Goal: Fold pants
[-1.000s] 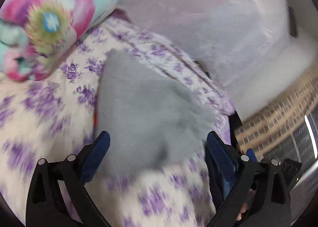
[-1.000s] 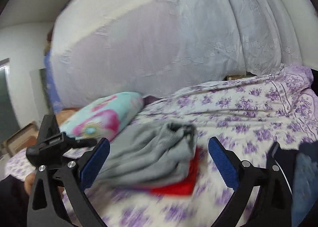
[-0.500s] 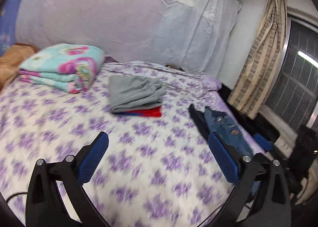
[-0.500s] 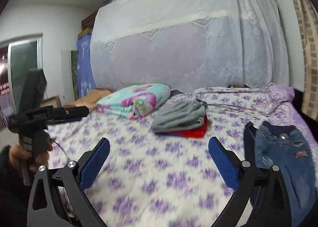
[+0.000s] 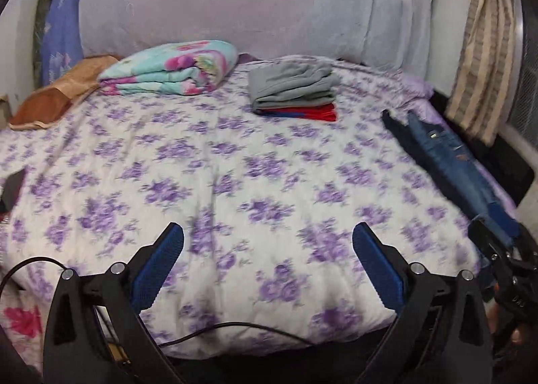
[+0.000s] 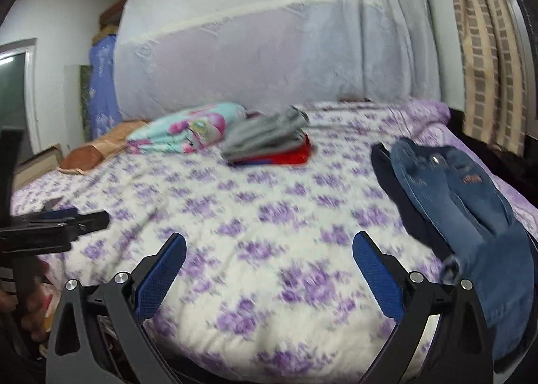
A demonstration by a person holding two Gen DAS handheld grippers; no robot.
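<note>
Left gripper (image 5: 268, 261): blue-padded fingers wide apart, empty, level above purple-flowered bedspread (image 5: 235, 165); nothing between fingers.

Right gripper (image 6: 269, 271): fingers spread, empty, low near bed edge.

Blue denim jeans (image 6: 477, 216): right of right finger, draped over dark garment (likely heavy, stiffish, non-slip). Grip waistband corners.

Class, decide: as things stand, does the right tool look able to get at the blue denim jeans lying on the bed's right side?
Probably yes. The right tool is open and empty, the blue denim jeans lie just to its right, and nothing sits between them.
</note>
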